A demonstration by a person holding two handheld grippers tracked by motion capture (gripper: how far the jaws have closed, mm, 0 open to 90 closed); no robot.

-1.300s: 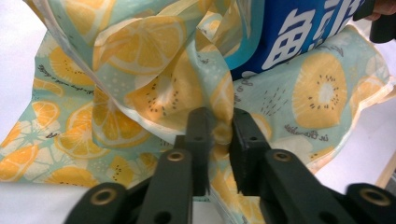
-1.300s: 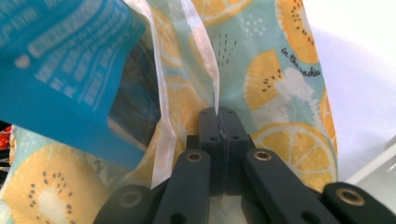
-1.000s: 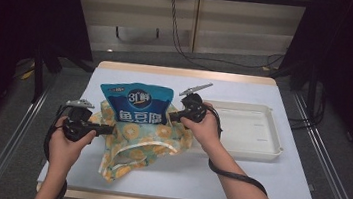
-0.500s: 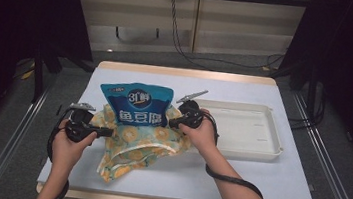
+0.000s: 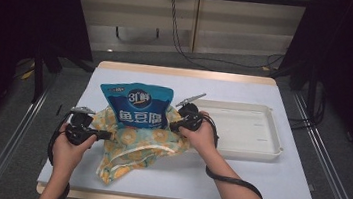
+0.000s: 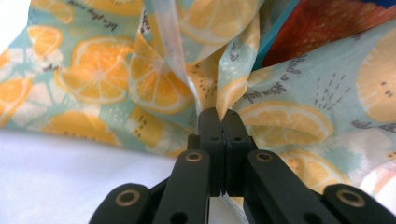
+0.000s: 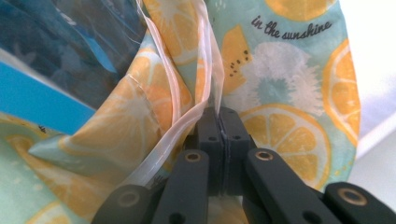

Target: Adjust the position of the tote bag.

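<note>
Lemon-print bag [image 5: 131,147] lying toward the tabletop's front-left, blue snack pouch [image 5: 136,106] sticking out of its mouth, left gripper [image 5: 105,134] clamped on the bag's left rim, right gripper [image 5: 174,126] clamped on its right rim, white tray [image 5: 256,134] at the right edge.

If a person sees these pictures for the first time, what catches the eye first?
The blue snack pack stands out at the table's middle, sitting partly in a lemon-print bag. The left gripper and right gripper each pinch the bag's edge on opposite sides. A white tray lies to the right.
</note>
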